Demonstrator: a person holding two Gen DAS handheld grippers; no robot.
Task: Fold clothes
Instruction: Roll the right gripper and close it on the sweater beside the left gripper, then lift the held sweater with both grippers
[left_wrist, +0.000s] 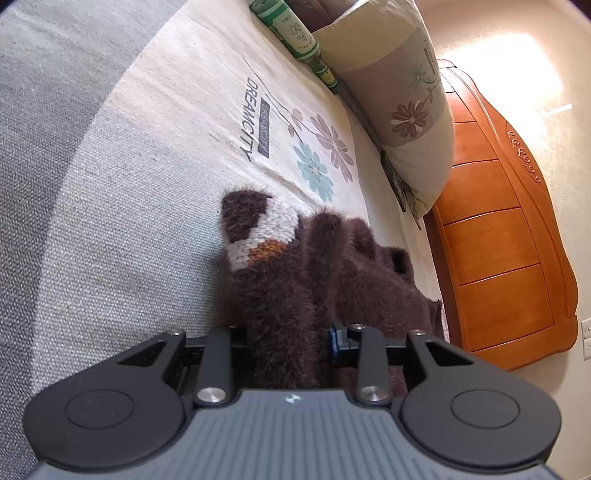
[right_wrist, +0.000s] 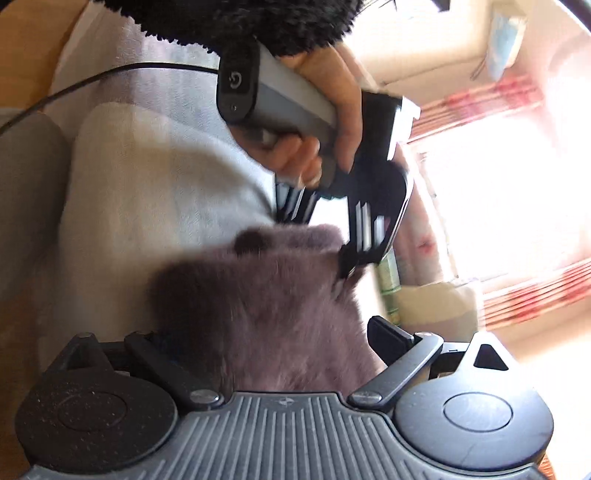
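While left gripper (left_wrist: 288, 343) fingers clench brown sweater (left_wrist: 317, 266), right gripper (right_wrist: 266, 343) fingers straddle it, released.

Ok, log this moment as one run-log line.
task: fold clothes | left tool: shut on sweater | right tool: open, sweater between its fingers | surface: bed | fold: not done

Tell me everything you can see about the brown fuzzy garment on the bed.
The brown fuzzy garment is a knit of dark brown, hairy yarn with a cream and orange patch near one end. It lies bunched and creased on the pale bedspread, not flat. The left gripper is shut on a fold of it. In the right wrist view the right gripper has its jaws open with the fabric between them, not pressed.
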